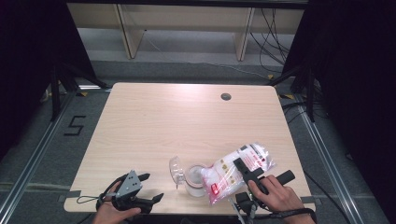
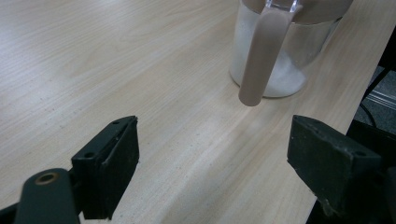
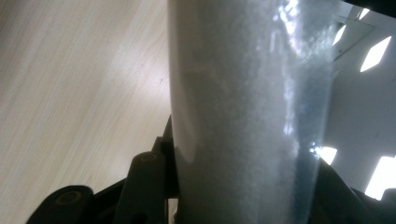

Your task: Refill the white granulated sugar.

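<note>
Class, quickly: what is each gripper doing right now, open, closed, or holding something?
Left gripper: open, jaws wide apart over bare table, nothing between them.
Right gripper: closed on the bag of white granules, tilted towards the glass jar.

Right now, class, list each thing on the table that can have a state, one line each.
Jar: upright, hinged lid open, partly filled with white grains.
Bag: tilted toward the jar, clamped.
Right gripper: shut on the bag.
Left gripper: open, holding nothing.

Bag (image 1: 236, 170) tipped over jar (image 1: 195, 180), left gripper (image 1: 152, 187) left of jar
</note>
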